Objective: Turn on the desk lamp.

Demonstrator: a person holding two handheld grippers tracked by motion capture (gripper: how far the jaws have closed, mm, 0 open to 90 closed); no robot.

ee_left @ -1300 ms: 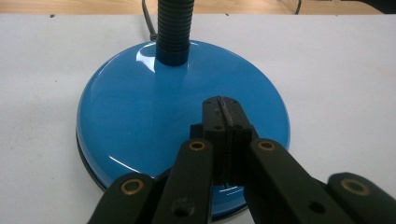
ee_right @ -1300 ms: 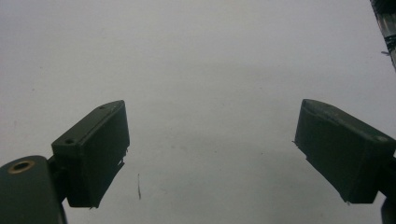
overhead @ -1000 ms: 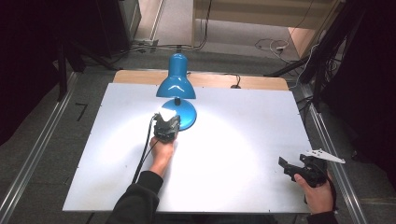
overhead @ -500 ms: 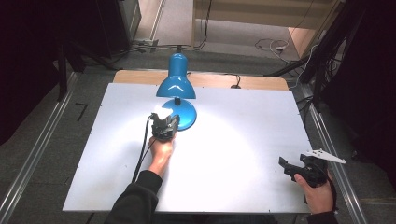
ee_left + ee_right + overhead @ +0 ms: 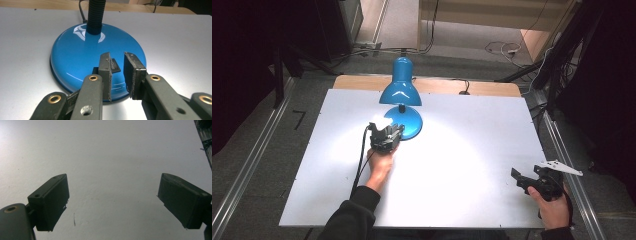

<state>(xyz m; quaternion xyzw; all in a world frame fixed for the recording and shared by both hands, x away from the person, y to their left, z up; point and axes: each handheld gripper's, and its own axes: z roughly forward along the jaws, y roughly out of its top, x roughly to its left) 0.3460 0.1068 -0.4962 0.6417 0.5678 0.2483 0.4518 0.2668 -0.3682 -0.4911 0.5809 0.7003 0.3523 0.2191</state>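
Tongs [image 5: 117, 72] over blue lamp base [image 5: 75, 62]

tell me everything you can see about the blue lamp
The lamp is glossy blue all over and looks like painted metal. It has a round, domed base, a black ribbed neck rising from the base, and a cone shade tipped forward and down. It is on, casting a bright pool on the white table. It stands near the table's far edge. A small black switch sits on the base, and the left gripper hangs just over it, jaws narrowly apart.

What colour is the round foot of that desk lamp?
Glossy bright blue, with a small black switch on it. The lamp foot shows best in the left gripper view.
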